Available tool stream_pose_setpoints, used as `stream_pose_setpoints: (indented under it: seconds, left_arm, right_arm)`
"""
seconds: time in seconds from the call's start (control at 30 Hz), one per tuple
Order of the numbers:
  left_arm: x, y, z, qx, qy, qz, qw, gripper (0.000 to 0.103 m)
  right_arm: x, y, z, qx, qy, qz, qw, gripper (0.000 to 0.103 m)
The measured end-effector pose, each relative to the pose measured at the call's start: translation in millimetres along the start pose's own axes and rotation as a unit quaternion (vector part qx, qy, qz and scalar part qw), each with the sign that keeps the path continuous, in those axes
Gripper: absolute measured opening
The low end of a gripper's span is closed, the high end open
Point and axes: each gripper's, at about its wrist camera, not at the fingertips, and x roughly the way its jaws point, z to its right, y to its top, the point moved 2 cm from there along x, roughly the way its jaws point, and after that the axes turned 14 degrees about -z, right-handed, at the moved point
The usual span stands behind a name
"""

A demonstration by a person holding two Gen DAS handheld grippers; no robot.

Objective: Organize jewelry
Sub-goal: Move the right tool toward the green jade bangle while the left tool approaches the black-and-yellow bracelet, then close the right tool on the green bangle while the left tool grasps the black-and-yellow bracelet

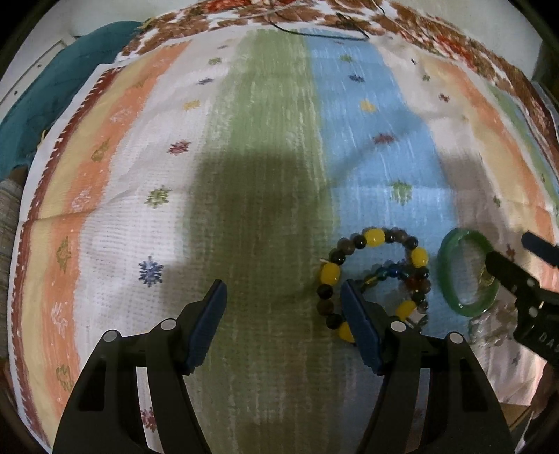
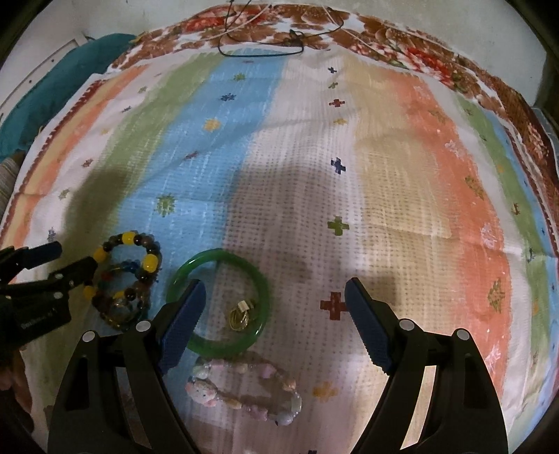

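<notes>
A bead bracelet with yellow and dark beads [image 1: 374,276] lies on the striped cloth [image 1: 265,174], over a smaller multicoloured bead bracelet [image 1: 391,274]. A green bangle [image 2: 218,300] lies to its right, with a small gold piece [image 2: 239,316] inside it. A pale pink bead bracelet [image 2: 244,387] lies in front of the bangle. My left gripper [image 1: 283,297] is open and empty, its right finger over the yellow bead bracelet's edge. My right gripper [image 2: 274,297] is open and empty, its left finger over the bangle's near-left rim.
The striped cloth [image 2: 401,174] lies over a brown floral cover [image 2: 384,31]. A thin black cord [image 2: 258,52] lies at the far edge. A teal cloth [image 1: 42,104] is bunched at the far left. The right gripper's fingers [image 1: 506,272] show at the right of the left wrist view.
</notes>
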Motion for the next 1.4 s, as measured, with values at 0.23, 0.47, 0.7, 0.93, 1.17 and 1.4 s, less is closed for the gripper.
stream_pose_setpoints:
  seconds: [0.23, 0.47, 0.7, 0.93, 1.17, 1.4]
  left_arm:
    - [10, 0, 1, 0.007, 0.020, -0.004, 0.9998, 0.062]
    - [11, -2, 2, 0.011, 0.009, -0.004, 0.9999, 0.030]
    - [12, -6, 1, 0.016, 0.007, -0.004, 0.9998, 0.010]
    - [-18, -8, 2, 0.007, -0.019, 0.026, 0.9995, 0.010]
    - [-48, -14, 17, 0.021, -0.037, 0.053, 0.9977, 0.010]
    - [-72, -15, 29, 0.032, -0.053, 0.078, 0.9950, 0.010]
  right_arm:
    - [11, 6, -2, 0.000, 0.004, -0.010, 1.000, 0.058]
    - [17, 6, 2, -0.001, 0.004, -0.016, 1.000, 0.033]
    - [15, 4, 1, -0.008, 0.005, -0.015, 1.000, 0.010]
    - [-3, 1, 2, -0.007, 0.002, 0.003, 1.000, 0.008]
    - [-24, -12, 2, -0.012, -0.009, 0.020, 1.000, 0.008]
    - [-44, -24, 4, -0.007, -0.004, 0.035, 0.999, 0.008]
